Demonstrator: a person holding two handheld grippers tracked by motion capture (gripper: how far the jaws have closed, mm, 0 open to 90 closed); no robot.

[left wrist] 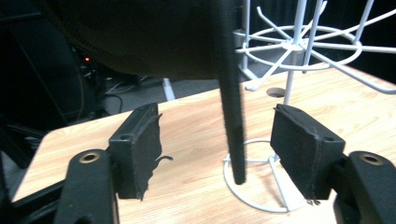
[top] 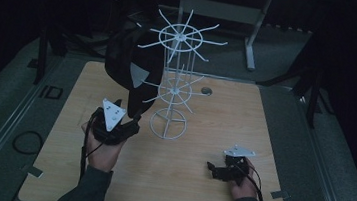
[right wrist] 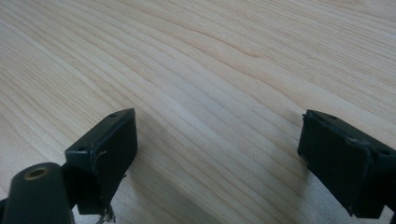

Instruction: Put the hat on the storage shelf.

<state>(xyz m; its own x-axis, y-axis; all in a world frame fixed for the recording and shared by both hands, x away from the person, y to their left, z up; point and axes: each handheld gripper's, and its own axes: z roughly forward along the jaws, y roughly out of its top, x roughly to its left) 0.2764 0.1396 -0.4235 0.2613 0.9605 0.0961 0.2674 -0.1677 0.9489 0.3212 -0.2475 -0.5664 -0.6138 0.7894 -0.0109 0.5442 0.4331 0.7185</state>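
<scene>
Item: black cap (top: pixel 127 67), hung on the white wire rack (top: pixel 174 87), strap (left wrist: pixel 232 93) dangling between your left gripper's (left wrist: pixel 217 149) released jaws. Soft, light, floppy; take the strap or brim. Right gripper (right wrist: pixel 219 154) open over tabletop (right wrist: pixel 210 60).

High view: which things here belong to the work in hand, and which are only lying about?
Belong to the work:
black bag, hanging on the rack
white wire rack
left hand-held gripper, open around the bag's strap

Lying about:
right hand-held gripper, open over the table
</scene>
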